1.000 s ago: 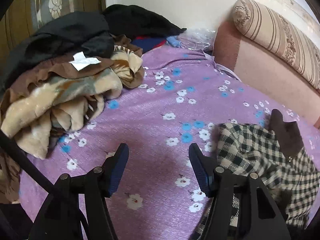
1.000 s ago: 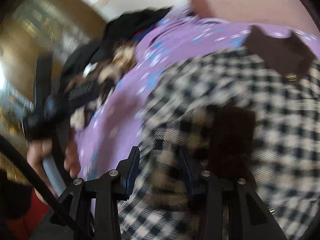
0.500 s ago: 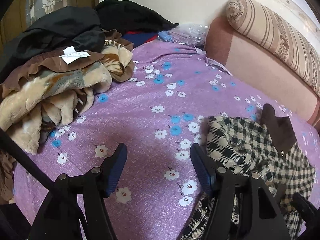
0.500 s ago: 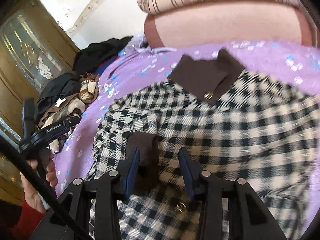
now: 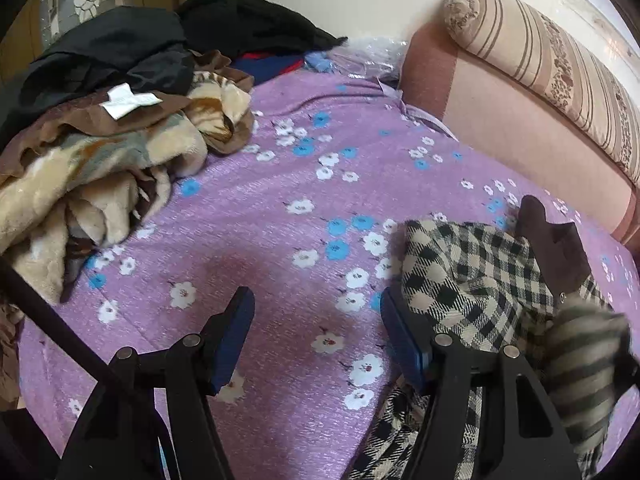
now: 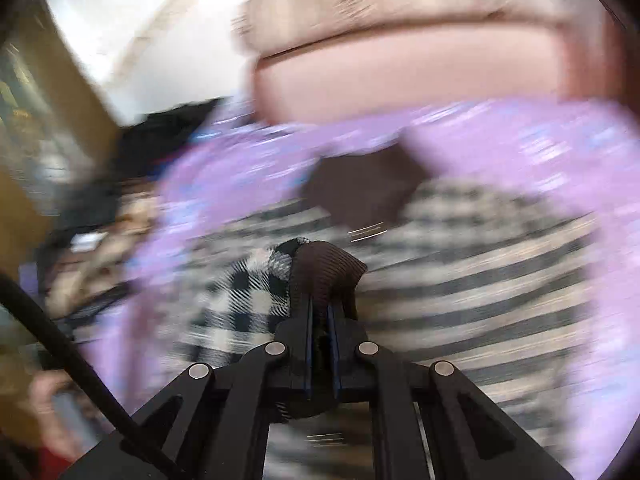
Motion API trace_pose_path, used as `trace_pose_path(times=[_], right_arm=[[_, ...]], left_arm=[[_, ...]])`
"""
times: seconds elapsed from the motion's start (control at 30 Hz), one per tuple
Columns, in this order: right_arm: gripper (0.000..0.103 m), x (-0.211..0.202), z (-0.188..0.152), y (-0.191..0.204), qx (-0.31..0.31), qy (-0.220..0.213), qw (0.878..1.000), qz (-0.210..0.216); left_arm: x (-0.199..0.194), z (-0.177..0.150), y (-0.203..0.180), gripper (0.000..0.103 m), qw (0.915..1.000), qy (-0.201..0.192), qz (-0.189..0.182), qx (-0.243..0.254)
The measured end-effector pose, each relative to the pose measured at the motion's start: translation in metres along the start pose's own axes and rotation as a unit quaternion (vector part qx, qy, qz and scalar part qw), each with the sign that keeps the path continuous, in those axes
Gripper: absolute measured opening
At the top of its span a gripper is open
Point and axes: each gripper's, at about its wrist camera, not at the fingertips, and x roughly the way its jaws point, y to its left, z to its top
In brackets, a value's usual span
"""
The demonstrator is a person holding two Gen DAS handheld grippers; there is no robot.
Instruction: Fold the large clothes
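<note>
The black plastic left gripper (image 5: pixel 318 330) has blue pads on its fingers (image 5: pixel 234 336) and round silver screws. The black right gripper (image 6: pixel 320 320) looks the same (a black cable runs at 8 o'clock).

No text I can read anywhere, white label (image 5: pixel 130 100) on the brown garment (image 5: pixel 96 118) in the pile far ahead-left of my left tool, print too small to make out
</note>
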Motion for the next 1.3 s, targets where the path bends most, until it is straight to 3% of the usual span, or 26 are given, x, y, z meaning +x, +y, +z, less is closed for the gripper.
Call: trace_pose_path(times=[0.07, 0.13, 0.2, 0.27, 0.33, 0.4, 0.43, 0.47, 0.5, 0.53, 0.6, 0.7, 0.77, 0.83, 0.9, 0.97, 1.1, 1.2, 1.23, 1.3], right_arm=[[0.012, 0.0, 0.004, -0.024, -0.02, -0.003, 0.991, -0.129], [0.014, 0.006, 0.002, -0.041, -0.035, 0.017, 0.982, -0.187], [0.015, -0.005, -0.002, -0.053, -0.019, 0.006, 0.984, -0.179], [0.028, -0.02, -0.006, -0.059, -0.006, -0.011, 0.988, -0.157], [0.028, -0.032, -0.01, -0.055, -0.007, -0.029, 0.991, -0.134], [0.028, -0.033, -0.011, -0.038, -0.011, -0.036, 0.994, -0.098], [0.028, -0.032, -0.01, -0.03, -0.014, -0.035, 0.997, -0.071], [0.028, -0.031, -0.009, -0.025, -0.018, -0.033, 0.998, -0.054], [0.029, -0.028, -0.008, -0.018, -0.022, -0.028, 0.999, -0.034], [0.028, -0.02, -0.006, -0.008, -0.026, -0.018, 0.999, -0.009], [0.028, -0.005, -0.004, 0.007, -0.028, 0.004, 0.999, 0.027], [0.028, 0.033, -0.006, 0.021, -0.034, 0.054, 0.997, 0.049], [0.028, 0.066, -0.01, 0.018, -0.027, 0.089, 0.996, 0.014], [0.023, 0.083, -0.012, 0.011, -0.026, 0.089, 0.996, -0.018], [0.023, 0.082, -0.011, 0.006, -0.029, 0.059, 0.997, -0.037], [0.023, 0.072, -0.008, -0.002, -0.015, 0.057, 0.997, -0.043], [0.024, 0.027, -0.009, -0.033, 0.019, 0.01, 0.999, -0.028], [0.025, 0.023, -0.019, -0.05, 0.025, 0.04, 0.999, -0.014], [0.023, 0.027, -0.025, -0.06, 0.023, 0.057, 0.997, -0.041], [0.016, 0.031, -0.032, -0.079, 0.034, 0.068, 0.993, -0.092]], left_arm=[[0.008, -0.002, -0.005, 0.069, 0.9998, 0.014, -0.014, 0.001], [0.015, -0.004, -0.01, 0.072, 0.9994, 0.024, -0.025, 0.004], [0.026, -0.009, -0.019, 0.078, 0.9984, 0.039, -0.039, 0.01], [0.036, -0.015, -0.029, 0.081, 0.9966, 0.055, -0.058, 0.019], [0.046, -0.021, -0.04, 0.081, 0.9957, 0.067, -0.055, 0.034], [0.049, -0.026, -0.049, 0.068, 0.9951, 0.068, -0.048, 0.053], [0.049, -0.026, -0.052, 0.04, 0.9942, 0.069, -0.059, 0.059], [0.046, -0.024, -0.055, 0.02, 0.9926, 0.072, -0.075, 0.063], [0.043, -0.024, -0.057, 0.014, 0.9932, 0.068, -0.069, 0.065], [0.037, -0.023, -0.059, 0.005, 0.9955, 0.046, -0.033, 0.075], [0.035, -0.023, -0.06, 0.003, 0.9956, 0.026, 0.007, 0.089], [0.044, -0.022, -0.055, 0.003, 0.9942, 0.037, 0.037, 0.094], [0.046, -0.019, -0.048, 0.003, 0.9951, 0.046, 0.034, 0.081], [0.042, -0.015, -0.042, 0.003, 0.996, 0.043, 0.029, 0.072], [0.031, -0.01, -0.038, 0.009, 0.9975, 0.025, 0.023, 0.062], [0.019, -0.007, -0.037, 0.034, 0.9979, 0.003, 0.015, 0.062], [0.001, -0.01, -0.048, 0.046, 0.9951, -0.037, -0.009, 0.091], [0.007, -0.018, -0.06, 0.056, 0.9928, -0.014, -0.052, 0.107], [0.014, -0.021, -0.065, 0.056, 0.9922, -0.001, -0.043, 0.117], [0.035, -0.031, -0.069, 0.057, 0.9894, 0.031, 0.013, 0.142]])
